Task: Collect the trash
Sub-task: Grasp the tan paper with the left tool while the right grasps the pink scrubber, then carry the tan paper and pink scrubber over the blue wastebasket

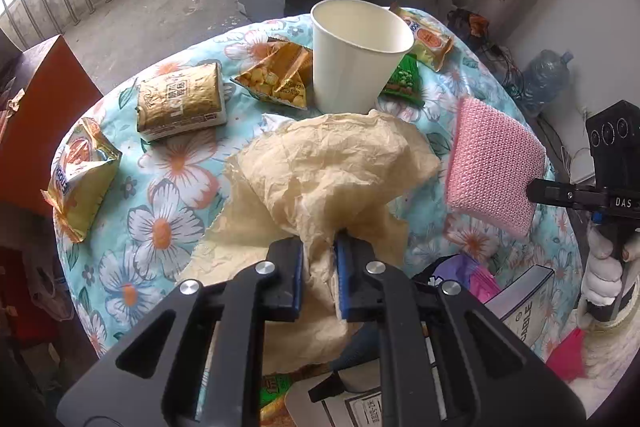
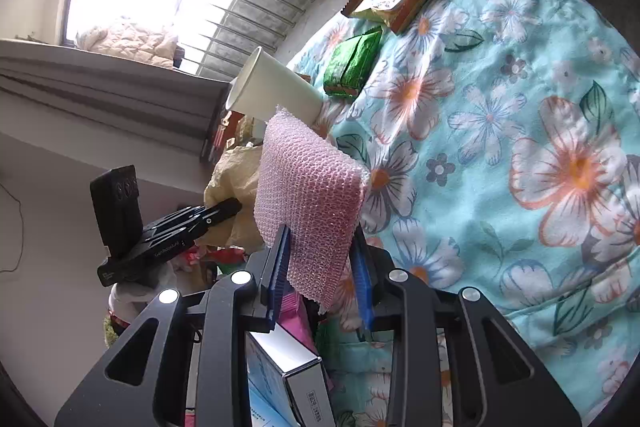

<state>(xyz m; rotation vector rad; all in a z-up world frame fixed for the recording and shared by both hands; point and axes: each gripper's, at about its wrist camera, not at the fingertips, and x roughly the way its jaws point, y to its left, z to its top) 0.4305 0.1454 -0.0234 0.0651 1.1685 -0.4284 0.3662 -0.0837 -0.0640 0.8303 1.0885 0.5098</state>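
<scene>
Left wrist: left tool (image 1: 318, 249) pinches crumpled paper (image 1: 328, 167); right tool (image 2: 320, 259) clamps pink bubble wrap (image 2: 308, 187).

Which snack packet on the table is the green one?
The green packet tucked right behind the white paper cup. The other packets are gold or yellow.

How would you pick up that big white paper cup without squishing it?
The white paper cup stands upright and open on the flowered cloth, so I'd probably come from above with one finger inside and one outside the rim, on its near-left side. Snack packets crowd its left and right, and crumpled paper lies in front. Both the left gripper and right gripper are full now.
</scene>
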